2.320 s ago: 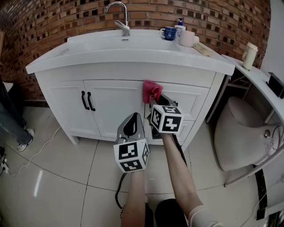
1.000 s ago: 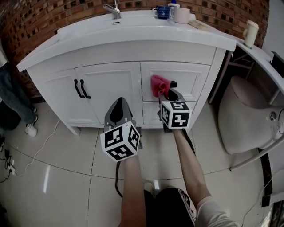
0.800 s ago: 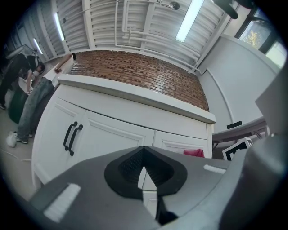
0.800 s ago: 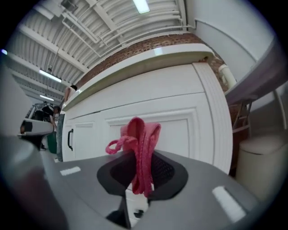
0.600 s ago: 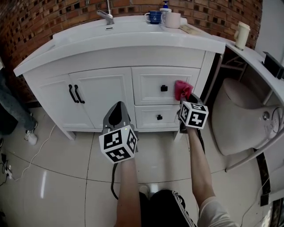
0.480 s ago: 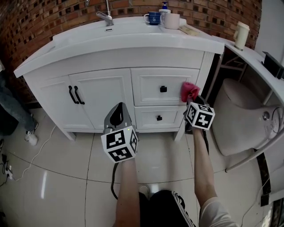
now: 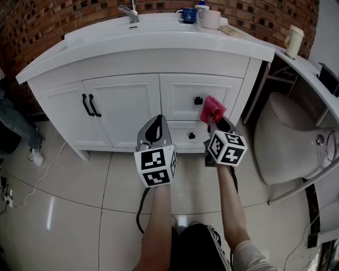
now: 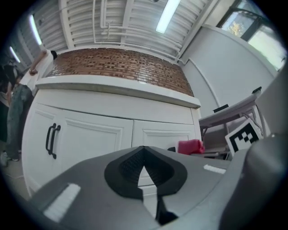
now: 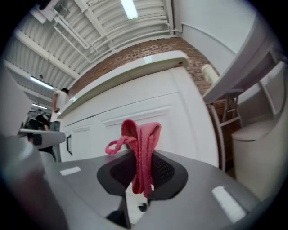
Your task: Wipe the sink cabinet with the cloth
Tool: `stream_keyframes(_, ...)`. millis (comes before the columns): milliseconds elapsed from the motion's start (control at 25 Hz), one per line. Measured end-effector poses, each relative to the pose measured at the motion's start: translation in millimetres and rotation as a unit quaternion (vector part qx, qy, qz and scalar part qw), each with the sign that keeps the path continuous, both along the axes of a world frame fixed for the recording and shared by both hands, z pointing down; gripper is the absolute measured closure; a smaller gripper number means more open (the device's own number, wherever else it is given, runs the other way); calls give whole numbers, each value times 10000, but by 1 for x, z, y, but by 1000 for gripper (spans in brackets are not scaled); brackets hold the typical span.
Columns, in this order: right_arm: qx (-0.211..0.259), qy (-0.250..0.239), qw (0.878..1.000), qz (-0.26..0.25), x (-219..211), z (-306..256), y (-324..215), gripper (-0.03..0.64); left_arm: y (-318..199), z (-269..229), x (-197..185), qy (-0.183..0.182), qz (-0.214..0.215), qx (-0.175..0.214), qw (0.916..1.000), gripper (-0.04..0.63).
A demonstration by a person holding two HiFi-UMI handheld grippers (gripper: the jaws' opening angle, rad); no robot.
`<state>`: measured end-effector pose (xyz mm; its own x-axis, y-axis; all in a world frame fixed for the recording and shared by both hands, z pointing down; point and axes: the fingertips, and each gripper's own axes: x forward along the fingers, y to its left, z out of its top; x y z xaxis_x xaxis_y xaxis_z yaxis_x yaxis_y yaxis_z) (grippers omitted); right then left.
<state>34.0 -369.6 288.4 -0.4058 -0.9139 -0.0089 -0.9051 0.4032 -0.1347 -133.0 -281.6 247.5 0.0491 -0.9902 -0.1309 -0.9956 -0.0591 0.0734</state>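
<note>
on glossy white floor tiles (image 7: 69, 201), dark brick wall (image 7: 53, 16) behind | white wooden sink cabinet (image 7: 127, 100) | left gripper (image 7: 154, 120) jaws together, empty | right gripper (image 7: 217, 123) clamps crumpled pink cloth (image 7: 212, 110) at upper drawer front, beside black knob (image 7: 198, 100) | blue mug (image 7: 188, 15) print unreadable

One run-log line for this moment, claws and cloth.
right claw: shut on red cloth | position: before upper drawer, right of its knob | left claw: shut, empty
</note>
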Motion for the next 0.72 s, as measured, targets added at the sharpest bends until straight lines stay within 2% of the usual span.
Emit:
stream_keyframes(80, -32, 239, 9978, -611, -67, 15, 9, 555, 0, 4, -3, 235, -40, -47, 9997, 580)
stream_keyframes(160, -157, 309, 9941, -1025, -117, 33, 13, 555, 2, 6, -12, 364, -165, -63, 9992, 580)
stream_keyframes(280, -259, 476, 9881, -1443, -168, 51, 13, 555, 10, -1, -33, 441, -347, 36, 9984, 580)
stream_keyframes(360, -234, 716, 9868, -1435, -181, 58, 7, 555, 15, -7, -46, 455, -450, 115, 9979, 580)
stream_keyframes(480, -273, 596, 9930, -986, -152, 63, -10, 555, 20, -13, -57, 403, -520, 172, 9977, 580)
stream_keyframes(720, -359, 545, 9976, 228, -19, 64, -34, 555, 21, -17, -47, 359, -356, 203, 9985, 580)
